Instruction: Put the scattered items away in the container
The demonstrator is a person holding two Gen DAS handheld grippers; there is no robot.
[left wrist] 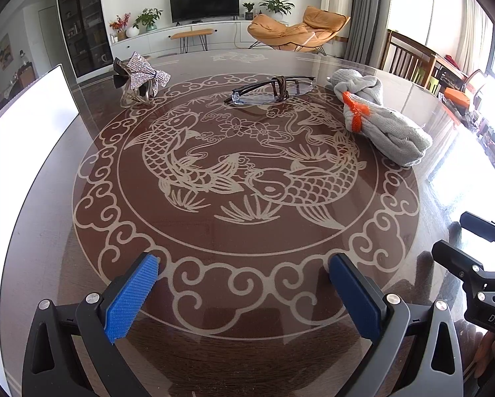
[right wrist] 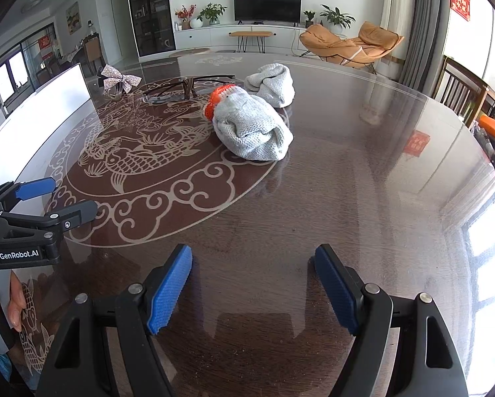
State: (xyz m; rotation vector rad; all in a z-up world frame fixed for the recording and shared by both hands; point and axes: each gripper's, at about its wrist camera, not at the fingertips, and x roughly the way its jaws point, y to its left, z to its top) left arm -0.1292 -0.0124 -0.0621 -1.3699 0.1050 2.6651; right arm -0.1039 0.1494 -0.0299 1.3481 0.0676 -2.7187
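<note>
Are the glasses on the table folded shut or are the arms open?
Folded. The glasses lie on the table with both temple arms crossed over each other behind the lenses; the right wrist view shows the same crossed arms.

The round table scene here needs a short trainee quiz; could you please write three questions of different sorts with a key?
1. True or false: the glasses lie between the sparkly bow clip and the grey gloves in the left wrist view.
2. Multiple choice: the left hand-held gripper is A) shut on a glove, B) open and empty, C) shut on the glasses.
3. Fill in: the gloves' cuffs have a trim coloured ____.

Key
1. True.
2. B; the right hand-held gripper is open and empty too.
3. Orange.
</note>
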